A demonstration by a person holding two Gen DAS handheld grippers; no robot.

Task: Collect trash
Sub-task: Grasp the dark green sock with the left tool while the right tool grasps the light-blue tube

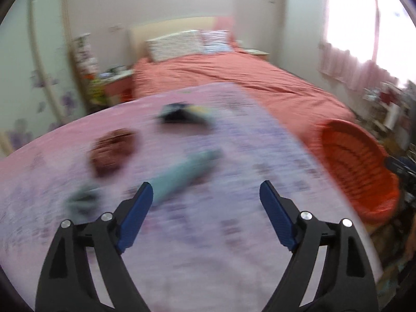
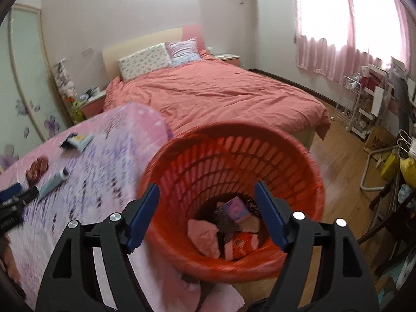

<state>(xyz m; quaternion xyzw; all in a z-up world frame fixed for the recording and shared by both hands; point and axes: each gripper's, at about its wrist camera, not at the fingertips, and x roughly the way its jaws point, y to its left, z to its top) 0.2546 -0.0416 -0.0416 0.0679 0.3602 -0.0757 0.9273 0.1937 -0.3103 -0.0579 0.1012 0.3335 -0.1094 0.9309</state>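
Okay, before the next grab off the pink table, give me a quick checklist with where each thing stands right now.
1. Left gripper empty with its jaws apart: ok.
2. Right gripper empty with its jaws apart over the orange basket: ok.
3. Basket has room: ok, only a few wrappers at the bottom.
4. Trash left on the pink table: ok, the teal tube, the reddish wrapper and the dark packet lie apart from each other.
5. Left gripper lined up on the tube: not ok, the tube lies ahead, by the left finger rather than between the two.
6. Left wrist view sharp enough to aim: not ok, blurred.
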